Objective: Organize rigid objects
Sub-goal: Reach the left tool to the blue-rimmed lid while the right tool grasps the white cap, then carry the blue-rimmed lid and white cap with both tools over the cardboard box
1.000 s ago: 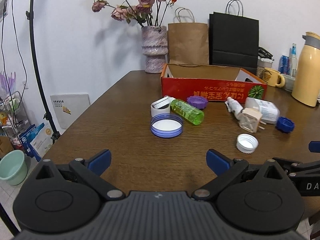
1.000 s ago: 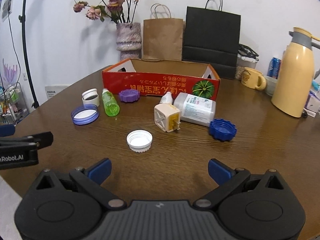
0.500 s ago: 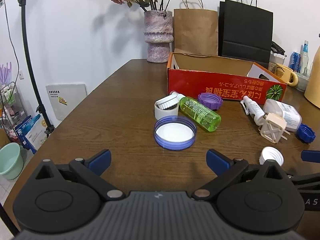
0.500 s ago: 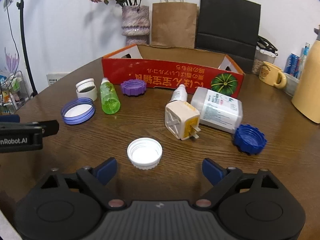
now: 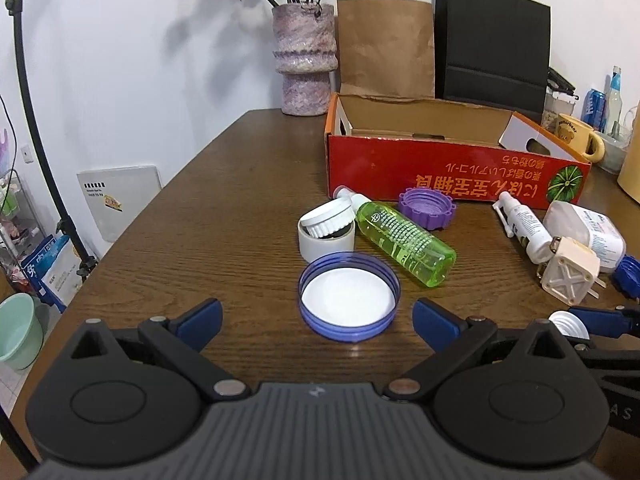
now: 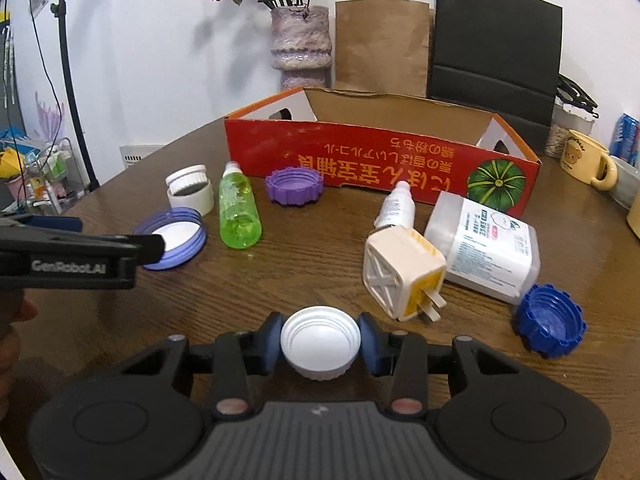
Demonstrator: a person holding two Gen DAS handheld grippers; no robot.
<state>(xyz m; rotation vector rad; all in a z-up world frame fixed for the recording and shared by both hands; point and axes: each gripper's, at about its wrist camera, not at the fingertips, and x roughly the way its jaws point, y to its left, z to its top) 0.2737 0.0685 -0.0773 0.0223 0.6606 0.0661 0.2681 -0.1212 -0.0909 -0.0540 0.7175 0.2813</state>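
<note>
My right gripper [image 6: 319, 345] is shut on a white screw cap [image 6: 320, 340] that rests on the table. My left gripper [image 5: 316, 320] is open, its pads either side of a blue-rimmed lid [image 5: 349, 296] just ahead. A green bottle [image 5: 404, 242], a white jar with a loose lid [image 5: 326, 232] and a purple cap [image 5: 427, 207] lie beyond it. A white plug adapter [image 6: 402, 272], a white box bottle [image 6: 486, 248], a small spray bottle [image 6: 396, 210] and a dark blue cap [image 6: 550, 326] lie to the right. The open red cardboard box [image 6: 380, 160] stands behind them.
A vase of flowers [image 5: 306, 60], a brown paper bag [image 5: 386, 46] and a black paper bag [image 5: 494, 46] stand behind the box. A yellow mug [image 6: 586, 160] is at the back right. The table's left edge [image 5: 160, 200] drops to the floor.
Both grippers moved forward and lower. The right gripper closed on the white cap. The left gripper, still open, came up to the blue-rimmed lid.
</note>
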